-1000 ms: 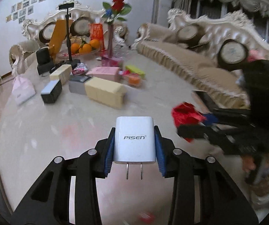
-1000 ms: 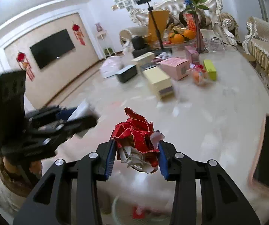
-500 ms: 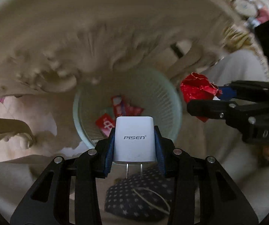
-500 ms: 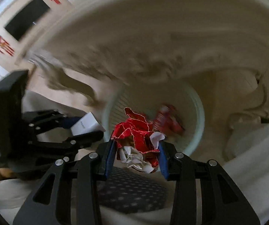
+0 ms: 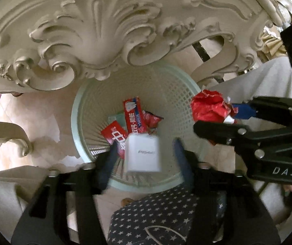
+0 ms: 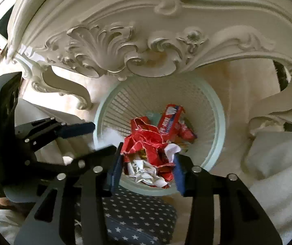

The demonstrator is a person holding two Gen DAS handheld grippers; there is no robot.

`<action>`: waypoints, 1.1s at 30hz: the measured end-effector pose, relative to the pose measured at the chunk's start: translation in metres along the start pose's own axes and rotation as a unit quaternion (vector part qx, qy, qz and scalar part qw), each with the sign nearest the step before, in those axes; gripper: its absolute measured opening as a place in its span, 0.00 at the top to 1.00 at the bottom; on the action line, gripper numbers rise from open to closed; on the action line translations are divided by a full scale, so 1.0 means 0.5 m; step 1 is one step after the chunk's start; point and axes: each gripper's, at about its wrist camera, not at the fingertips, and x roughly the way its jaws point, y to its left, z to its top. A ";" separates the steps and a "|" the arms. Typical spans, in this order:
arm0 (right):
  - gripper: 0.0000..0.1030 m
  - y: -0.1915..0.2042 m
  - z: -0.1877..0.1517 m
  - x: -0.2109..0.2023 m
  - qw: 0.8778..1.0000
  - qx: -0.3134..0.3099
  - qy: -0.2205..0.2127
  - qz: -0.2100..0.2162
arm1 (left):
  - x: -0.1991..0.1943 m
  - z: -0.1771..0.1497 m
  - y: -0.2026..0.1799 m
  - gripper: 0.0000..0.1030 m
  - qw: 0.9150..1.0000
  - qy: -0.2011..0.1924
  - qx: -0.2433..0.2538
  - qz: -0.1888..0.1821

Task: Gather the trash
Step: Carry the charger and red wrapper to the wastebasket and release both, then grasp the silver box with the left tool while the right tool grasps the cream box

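Observation:
A pale green mesh wastebasket (image 5: pixel 78 110) (image 6: pixel 217 110) stands on the floor under a carved table edge, with a red toothpaste box (image 5: pixel 132 115) (image 6: pixel 169 120) and red wrappers inside. My left gripper (image 5: pixel 144 153) is open above the basket; the white Pisen charger (image 5: pixel 143 155) is loose between its spread fingers, blurred, touching neither pad. My right gripper (image 6: pixel 147 163) is shut on a crumpled red and white wrapper (image 6: pixel 149 151), held over the basket's near rim; it also shows in the left wrist view (image 5: pixel 209 107).
The ornate cream table apron (image 5: pixel 97 30) (image 6: pixel 142 47) overhangs the basket's far side, with curved legs (image 5: pixel 3 130) (image 6: pixel 276 110) at either side. A navy star-patterned slipper (image 5: pixel 162 214) (image 6: pixel 137 220) is just below the basket.
Both grippers swung down from the tabletop to above the basket. The left jaws have opened and the charger has come free of them. The right still holds the wrapper.

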 end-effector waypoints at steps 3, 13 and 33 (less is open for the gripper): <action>0.38 -0.014 0.001 0.003 1.000 0.018 0.001 -0.024 | 0.003 -0.001 -0.002 0.24 1.000 0.000 0.003 -0.003; 0.38 -0.030 -0.007 -0.013 0.999 0.043 -0.012 -0.027 | -0.008 -0.015 0.023 0.24 1.000 -0.013 -0.017 0.007; 0.26 0.089 0.281 -0.389 0.929 -0.204 -0.309 -0.022 | -0.477 0.190 0.104 0.19 0.952 -0.294 0.056 0.064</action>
